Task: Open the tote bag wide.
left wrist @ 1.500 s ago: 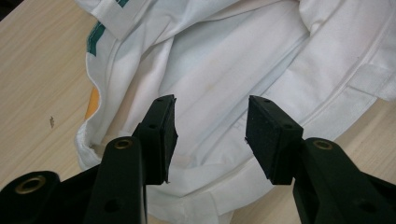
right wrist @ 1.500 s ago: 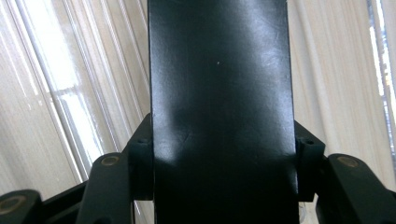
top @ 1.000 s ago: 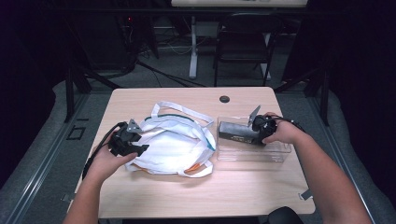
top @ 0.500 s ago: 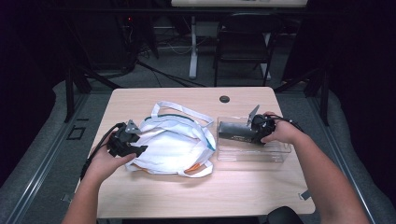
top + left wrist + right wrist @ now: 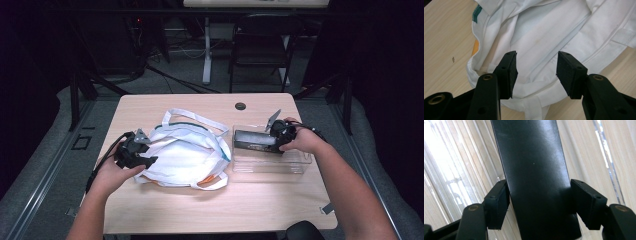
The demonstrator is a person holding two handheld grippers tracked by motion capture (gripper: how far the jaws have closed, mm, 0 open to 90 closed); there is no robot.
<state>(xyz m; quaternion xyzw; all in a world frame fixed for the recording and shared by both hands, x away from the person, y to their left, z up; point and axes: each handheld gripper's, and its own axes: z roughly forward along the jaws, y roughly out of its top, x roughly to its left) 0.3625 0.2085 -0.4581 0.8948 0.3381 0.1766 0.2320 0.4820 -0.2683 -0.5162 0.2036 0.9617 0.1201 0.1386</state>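
A white cloth bag with long handles lies crumpled at the table's left middle. My left gripper sits at its left edge, open. In the left gripper view the bag's fabric lies beyond and beneath the gripper, with nothing pinched between the pads. A long black box rests in a clear plastic tray at the right. My right gripper is at the box's right end. Its jaws have just been opening. The black box stands between the pads of the gripper, and the pads no longer press on it.
A round cable hole sits near the table's far edge. The tray's ribbed clear wall runs along both sides of the box. A black chair and cables stand on the floor beyond the table. Bare wood lies along the near edge.
The black box looks a little lower and flatter in the tray than a second ago. Both hands have kept their places.
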